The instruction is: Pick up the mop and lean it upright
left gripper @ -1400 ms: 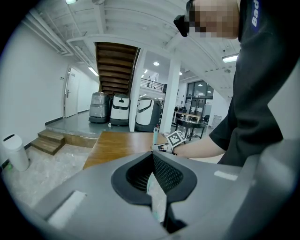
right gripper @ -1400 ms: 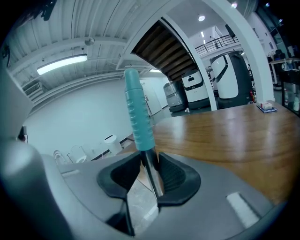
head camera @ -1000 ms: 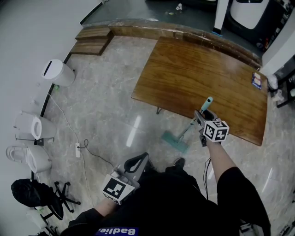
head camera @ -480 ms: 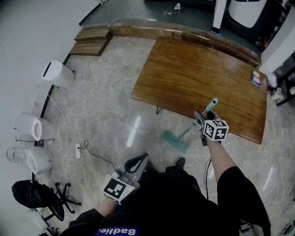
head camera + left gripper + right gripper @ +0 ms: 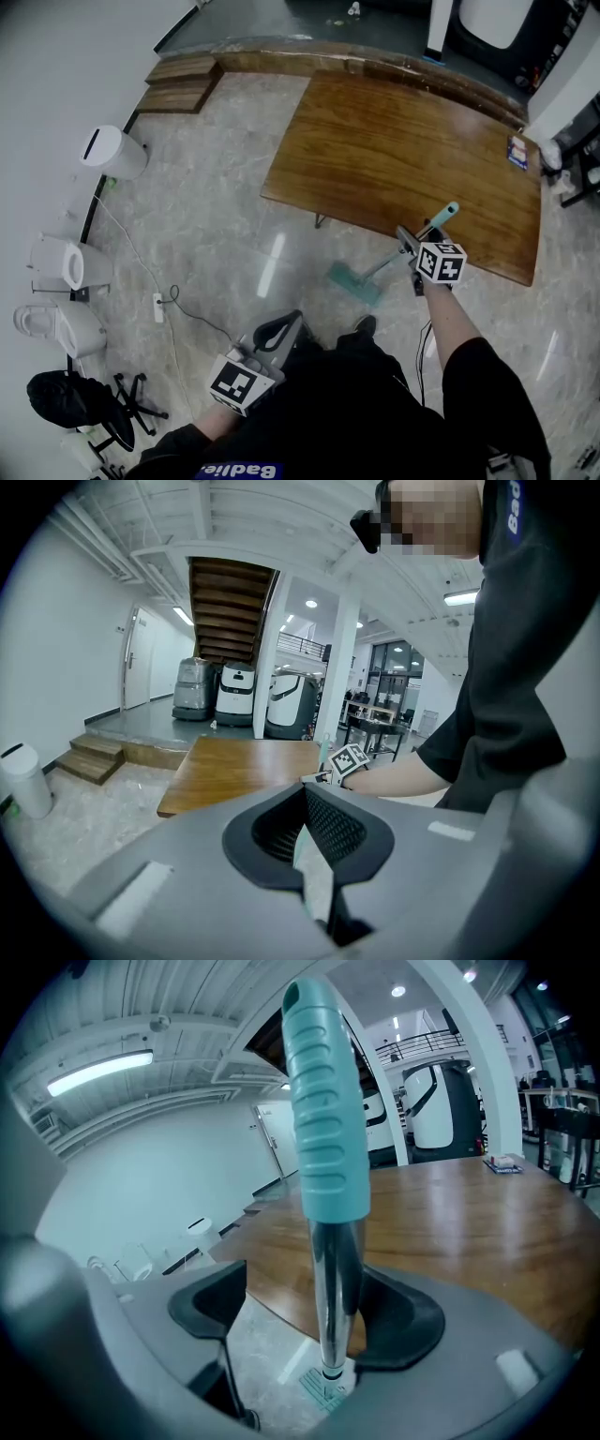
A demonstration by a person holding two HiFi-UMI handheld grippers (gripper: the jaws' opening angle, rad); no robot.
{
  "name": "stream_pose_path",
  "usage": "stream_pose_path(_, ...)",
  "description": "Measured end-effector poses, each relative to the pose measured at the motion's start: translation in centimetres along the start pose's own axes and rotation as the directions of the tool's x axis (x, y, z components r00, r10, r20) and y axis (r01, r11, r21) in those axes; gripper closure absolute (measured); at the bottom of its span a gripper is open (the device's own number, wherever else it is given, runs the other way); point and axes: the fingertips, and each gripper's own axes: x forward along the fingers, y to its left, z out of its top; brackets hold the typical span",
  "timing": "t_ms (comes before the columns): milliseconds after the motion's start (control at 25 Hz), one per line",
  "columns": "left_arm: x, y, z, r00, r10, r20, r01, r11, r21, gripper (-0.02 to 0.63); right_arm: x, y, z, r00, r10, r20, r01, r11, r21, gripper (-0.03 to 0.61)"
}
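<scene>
Chrome mop shaft stands between the jaws of the right gripper, but they're spread wide and have just been opening. The shaft sits against the pad on the view's right, and the other pad is well clear. No clamp on it, so I judge it released, or as good as.

Left gripper: jaws closed together, nothing in them. It's held low in front of the person's torso and isn't involved.

Change from a second ago, head view: the teal grip has swung further right and now shows over the near edge of the wooden table. The mop head is on the stone floor just in front of the table, in roughly the same spot.

Meaning: the lean step looks essentially done, with the mop head down, handle up and tilted towards the table edge. I can't tell whether the shaft bears on that edge or only on the pad.

Risk: the floor is glossy, so the head could slide once support goes. Next: back the right gripper off straight, without dragging the shaft.
</scene>
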Motion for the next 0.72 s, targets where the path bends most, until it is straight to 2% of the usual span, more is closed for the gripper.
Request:
stream_pose_path(400, 1.1, -0.7, 0.3, 1.0, -0.025, -0.018, 0.025, 1.0, -0.002, 0.595, -0.9, -2.3, -0.9, 0.999, -0.036, -0.005, 0.036, 0.999, 0.031, 0.189)
stream_pose_path(600, 1.4, -1.0, -0.5, 0.999, -0.05, -0.021, 0.051, 0.998, 0.023, 0.595, -1.9, -2.1, -1.5, 0.999, -0.038, 0.004, 0.038, 0.998, 0.046, 0.186)
stream_pose_path(720, 1.9, -1.7, 0.2, 0.998, -0.068, -0.019, 0.068, 0.998, 0.013, 0.595, -2.7, -1.9, -1.8, 0.999, -0.037, 0.009, 0.036, 0.998, 0.053, 0.186)
